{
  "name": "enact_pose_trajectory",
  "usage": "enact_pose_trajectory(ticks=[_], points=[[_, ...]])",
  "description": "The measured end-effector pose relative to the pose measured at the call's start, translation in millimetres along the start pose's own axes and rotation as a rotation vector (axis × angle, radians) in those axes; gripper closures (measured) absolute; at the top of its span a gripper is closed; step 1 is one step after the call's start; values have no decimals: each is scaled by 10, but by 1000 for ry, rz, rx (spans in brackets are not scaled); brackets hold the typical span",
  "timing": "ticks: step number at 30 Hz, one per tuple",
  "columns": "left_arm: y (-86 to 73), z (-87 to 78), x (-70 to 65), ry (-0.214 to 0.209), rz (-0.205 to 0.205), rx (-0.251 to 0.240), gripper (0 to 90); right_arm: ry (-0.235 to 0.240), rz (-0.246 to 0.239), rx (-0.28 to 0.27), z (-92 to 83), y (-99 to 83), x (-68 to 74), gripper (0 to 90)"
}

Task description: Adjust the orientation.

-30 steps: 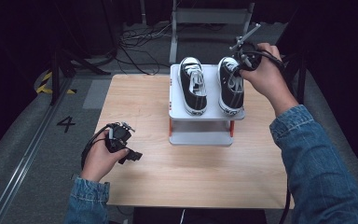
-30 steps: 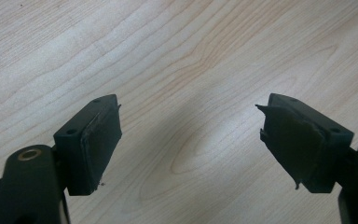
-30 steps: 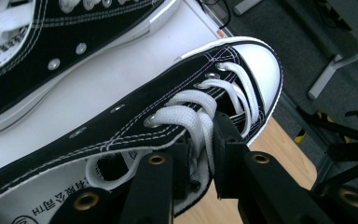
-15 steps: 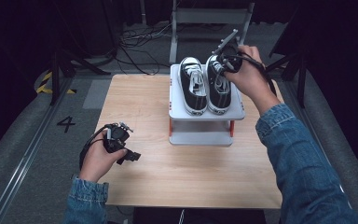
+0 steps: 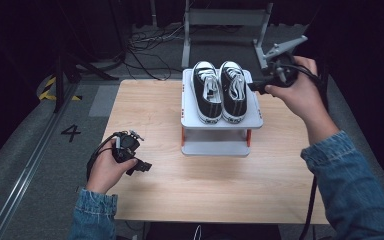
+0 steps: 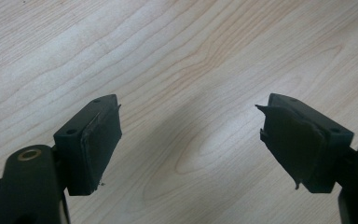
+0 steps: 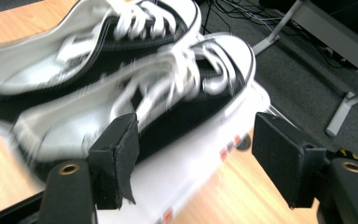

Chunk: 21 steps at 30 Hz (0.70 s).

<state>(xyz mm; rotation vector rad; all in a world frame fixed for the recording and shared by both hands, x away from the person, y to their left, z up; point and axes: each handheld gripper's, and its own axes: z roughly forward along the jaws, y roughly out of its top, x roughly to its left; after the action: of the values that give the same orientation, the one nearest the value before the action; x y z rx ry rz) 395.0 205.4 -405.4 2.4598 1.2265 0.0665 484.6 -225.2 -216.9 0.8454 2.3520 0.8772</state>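
Black-and-white canvas sneakers (image 5: 219, 92) sitting paired on a small grey two-tier rack (image 5: 221, 146), toes toward the far edge.

The right gripper (image 5: 260, 86) is hovering just beside the right-hand shoe on the rack's top shelf, its jaws having just been opening and now standing wide with nothing pinched between them (the shoe shows blurred beyond the pads (image 7: 127, 158)). The left gripper (image 5: 141, 167) is resting low over the pale wooden table (image 5: 230, 185) near its left edge, jaws spread and empty.
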Motion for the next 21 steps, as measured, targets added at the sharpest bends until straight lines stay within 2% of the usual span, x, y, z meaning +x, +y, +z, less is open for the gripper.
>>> enact_pose_trajectory(ticks=[4, 5, 11, 14, 18, 20, 21], points=[[19, -10, -5, -1, 6, -3, 197, -3, 25, -24, -230, -313, -13, 292], [22, -12, -6, 0, 0, -7, 194, -6, 42, -30, -298, -455, -22, 288], [39, -49, 0, 6, 8, -19, 190, 1, 137, -26, -496, -1004, -52, 287], [31, -74, 1, -1, 1, -36, 188, 1, 182, 8, -502, -1325, -75, 286], [20, -83, 19, 8, -2, -35, 187, 8, 222, 41, -467, -1664, -63, 281], [22, -76, 20, 10, 2, -29, 187, 11, 243, 46, -451, -1805, -35, 281], [22, -76, 20, 10, 2, -29, 187, 11, 243, 46, -451, -1805, -35, 281]])
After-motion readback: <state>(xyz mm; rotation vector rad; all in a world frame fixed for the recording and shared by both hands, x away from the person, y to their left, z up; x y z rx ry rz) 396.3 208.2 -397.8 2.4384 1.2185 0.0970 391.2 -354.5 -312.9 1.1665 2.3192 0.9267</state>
